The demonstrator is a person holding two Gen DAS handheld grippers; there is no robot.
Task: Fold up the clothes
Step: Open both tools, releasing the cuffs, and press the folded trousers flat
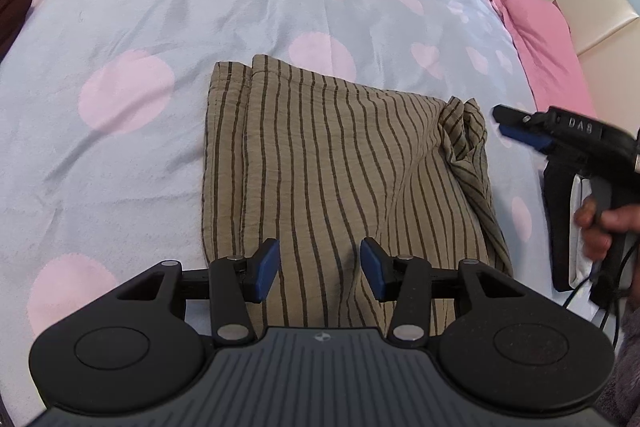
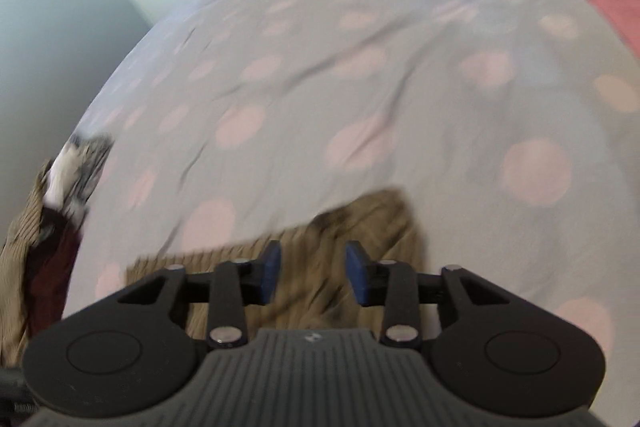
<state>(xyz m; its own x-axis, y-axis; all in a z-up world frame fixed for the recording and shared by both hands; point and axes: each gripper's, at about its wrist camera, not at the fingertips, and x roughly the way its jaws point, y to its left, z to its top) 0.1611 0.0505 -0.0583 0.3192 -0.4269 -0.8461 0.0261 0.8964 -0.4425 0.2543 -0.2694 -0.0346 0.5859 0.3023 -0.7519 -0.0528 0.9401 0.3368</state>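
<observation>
On the spotted bed (image 1: 168, 7) the striped garment (image 1: 320, 155) lies folded, left gripper (image 1: 319, 273) and right gripper (image 2: 311, 273) both released, nothing between jaws; next likely tucking its bunched far-right corner.

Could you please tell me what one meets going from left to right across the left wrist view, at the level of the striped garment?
Grey bedspread with pink dots → folded tan garment with dark stripes → black right gripper with blue pads → hand holding it.
</observation>
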